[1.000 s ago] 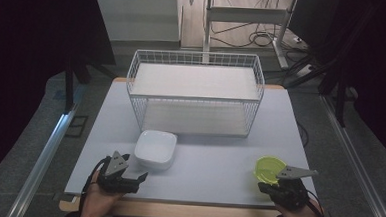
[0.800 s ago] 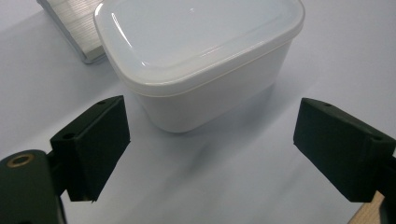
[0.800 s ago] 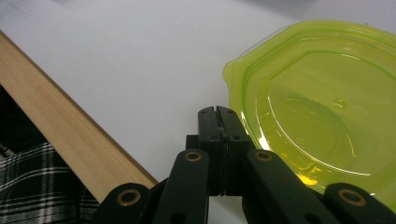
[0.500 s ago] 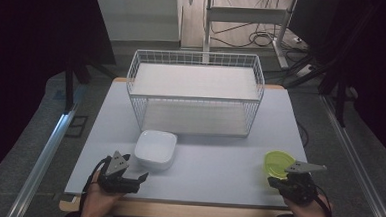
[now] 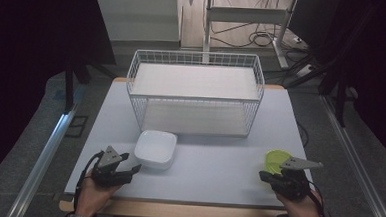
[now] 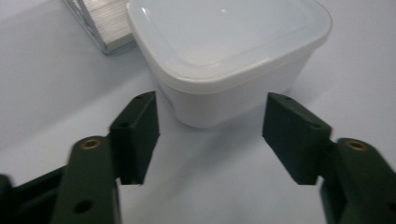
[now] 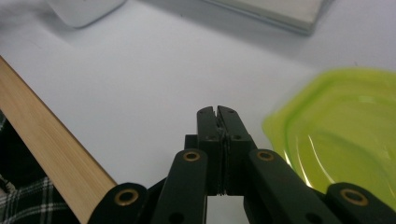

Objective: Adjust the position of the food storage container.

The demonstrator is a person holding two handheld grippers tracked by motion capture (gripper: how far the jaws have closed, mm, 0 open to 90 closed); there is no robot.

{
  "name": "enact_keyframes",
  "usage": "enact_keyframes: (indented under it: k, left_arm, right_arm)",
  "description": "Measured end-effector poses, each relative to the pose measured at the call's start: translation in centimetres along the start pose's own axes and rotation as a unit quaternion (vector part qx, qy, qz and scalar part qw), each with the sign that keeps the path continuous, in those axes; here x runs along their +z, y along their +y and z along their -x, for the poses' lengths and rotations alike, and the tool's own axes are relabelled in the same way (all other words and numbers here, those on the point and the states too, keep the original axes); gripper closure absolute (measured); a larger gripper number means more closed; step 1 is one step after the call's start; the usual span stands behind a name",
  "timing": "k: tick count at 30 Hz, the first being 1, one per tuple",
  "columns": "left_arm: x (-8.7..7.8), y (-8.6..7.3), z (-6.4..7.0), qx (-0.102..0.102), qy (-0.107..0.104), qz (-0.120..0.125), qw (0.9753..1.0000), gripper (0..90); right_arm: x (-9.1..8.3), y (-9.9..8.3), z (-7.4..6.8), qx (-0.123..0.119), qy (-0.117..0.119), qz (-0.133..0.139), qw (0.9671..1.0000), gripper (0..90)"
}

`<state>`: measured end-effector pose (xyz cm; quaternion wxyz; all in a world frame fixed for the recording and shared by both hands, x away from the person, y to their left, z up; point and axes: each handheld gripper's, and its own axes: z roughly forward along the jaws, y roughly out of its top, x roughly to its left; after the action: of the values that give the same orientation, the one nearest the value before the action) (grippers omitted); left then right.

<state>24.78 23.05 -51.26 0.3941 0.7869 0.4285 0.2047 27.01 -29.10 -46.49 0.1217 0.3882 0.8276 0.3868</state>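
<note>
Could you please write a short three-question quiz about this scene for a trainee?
1. True or false: the left gripper has its fingers open, facing the white lidded container.
2. What colour is the lid beside the right gripper?
3. The wire basket stands: A) on the floor, B) at the far side of the table, C) on the container.

Key: 1 true; 2 yellow-green; 3 B.

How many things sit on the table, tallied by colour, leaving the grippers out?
White: 2, the wire basket and the lidded container
Green: 1, the lid
Total: 3
</note>
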Motion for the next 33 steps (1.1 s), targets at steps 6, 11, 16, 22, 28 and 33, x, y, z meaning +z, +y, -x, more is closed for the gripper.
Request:
enact_keyframes:
  k: [6, 11, 16, 22, 28, 33]
  left_arm:
    - [0.3, 0.2, -1.6, -0.003, 0.013, -0.019, 0.9997, 57.7]
    - [1.2, 0.7, -3.4, -0.021, 0.018, -0.033, 0.9991, 78.9]
    - [2.7, 1.6, -3.9, -0.015, 0.017, -0.045, 0.9987, 89.4]
    - [4.3, 2.0, -4.6, -0.014, 0.017, -0.053, 0.9984, 89.5]
    - [5.4, 2.3, -4.4, -0.014, 0.001, -0.056, 0.9983, 89.5]
    - [5.8, 2.3, -4.0, -0.03, -0.02, -0.047, 0.9982, 89.5]
  right_arm:
    - [1.2, 2.2, -0.3, -0.013, 0.004, 0.001, 0.9999, 89.5]
    - [2.5, 4.0, -1.0, -0.033, 0.012, -0.002, 0.9994, 89.5]
    - [4.0, 5.5, -0.9, -0.039, 0.023, -0.004, 0.9989, 89.6]
    - [5.8, 7.0, -0.5, -0.029, 0.034, -0.011, 0.9989, 89.6]
    - [7.3, 7.1, -0.9, -0.012, 0.041, 0.013, 0.999, 89.6]
    - [8.3, 6.6, -2.2, -0.015, 0.044, 0.012, 0.9989, 89.5]
